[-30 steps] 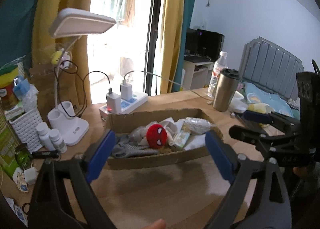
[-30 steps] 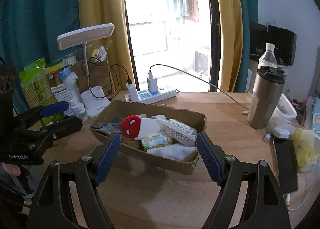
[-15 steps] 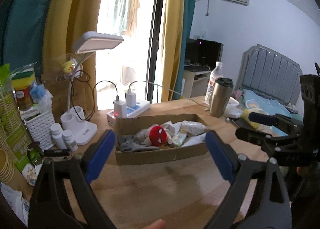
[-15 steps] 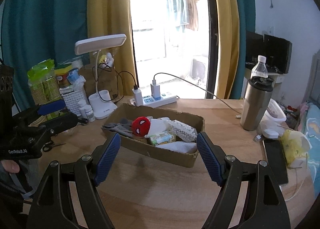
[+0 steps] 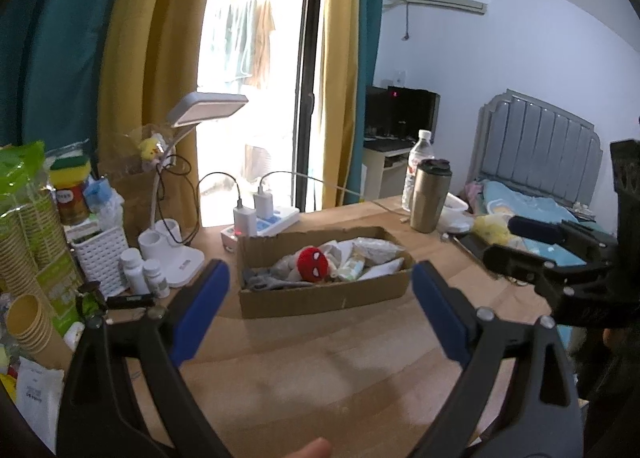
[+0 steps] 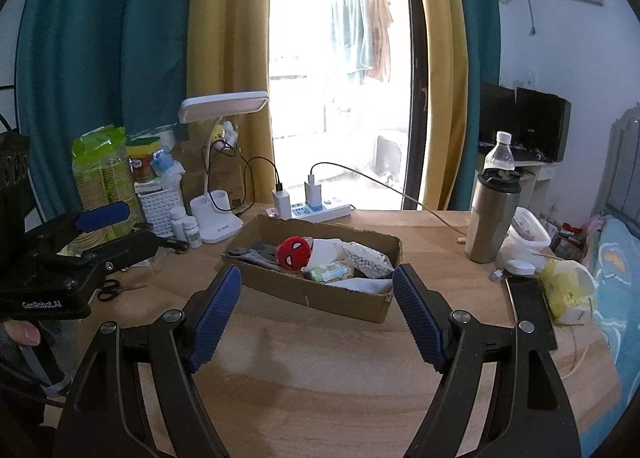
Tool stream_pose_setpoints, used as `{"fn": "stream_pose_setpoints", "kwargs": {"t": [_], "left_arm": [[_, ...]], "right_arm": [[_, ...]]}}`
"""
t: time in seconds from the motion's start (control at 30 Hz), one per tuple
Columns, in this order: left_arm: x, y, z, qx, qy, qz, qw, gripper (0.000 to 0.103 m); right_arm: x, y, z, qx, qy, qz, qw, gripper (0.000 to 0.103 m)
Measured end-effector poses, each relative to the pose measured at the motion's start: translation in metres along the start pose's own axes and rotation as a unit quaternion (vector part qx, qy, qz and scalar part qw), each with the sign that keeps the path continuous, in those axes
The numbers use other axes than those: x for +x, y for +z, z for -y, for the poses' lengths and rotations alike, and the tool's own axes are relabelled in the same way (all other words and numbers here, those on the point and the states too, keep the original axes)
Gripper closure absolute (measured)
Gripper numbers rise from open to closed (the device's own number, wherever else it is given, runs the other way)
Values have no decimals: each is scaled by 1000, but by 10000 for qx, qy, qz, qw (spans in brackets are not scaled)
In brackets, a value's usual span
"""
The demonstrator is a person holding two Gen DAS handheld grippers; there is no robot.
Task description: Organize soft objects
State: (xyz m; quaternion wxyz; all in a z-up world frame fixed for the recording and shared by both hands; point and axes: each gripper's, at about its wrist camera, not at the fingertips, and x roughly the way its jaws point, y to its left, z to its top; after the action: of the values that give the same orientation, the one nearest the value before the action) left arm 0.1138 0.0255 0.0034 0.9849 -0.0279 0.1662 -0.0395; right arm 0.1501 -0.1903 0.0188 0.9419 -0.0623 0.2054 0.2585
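Note:
A shallow cardboard box sits on the wooden table. In it lie a red spider-face plush, grey socks, a tissue pack, a bag of white beads and white cloth. My left gripper is open and empty, held back from the box's near side. My right gripper is open and empty, also short of the box. Each gripper shows in the other's view, off to the side.
A desk lamp, power strip, pill bottles, white basket and paper cups crowd the left. A steel tumbler, water bottle, phone and yellow bag stand right. Scissors lie left.
Both grippers have drawn back and up from the box, so it looks smaller and farther. Both stay open and empty. The box's contents have not moved.

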Motion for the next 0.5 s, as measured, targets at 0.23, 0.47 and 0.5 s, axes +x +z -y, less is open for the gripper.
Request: {"fn": "stream_pose_setpoints", "kwargs": {"t": [0.23, 0.47, 0.5], "left_arm": [[-17, -17, 6, 30, -100, -25, 9999, 9], [-35, -28, 11, 59, -61, 37, 10000, 9], [-37, -29, 12, 64, -63, 59, 9999, 9]], "right_arm": [[-22, -17, -8, 100, -111, 112, 9998, 22], [-40, -35, -13, 184, -378, 166, 9990, 22], [-43, -37, -14, 178, -430, 167, 9988, 22]]}}
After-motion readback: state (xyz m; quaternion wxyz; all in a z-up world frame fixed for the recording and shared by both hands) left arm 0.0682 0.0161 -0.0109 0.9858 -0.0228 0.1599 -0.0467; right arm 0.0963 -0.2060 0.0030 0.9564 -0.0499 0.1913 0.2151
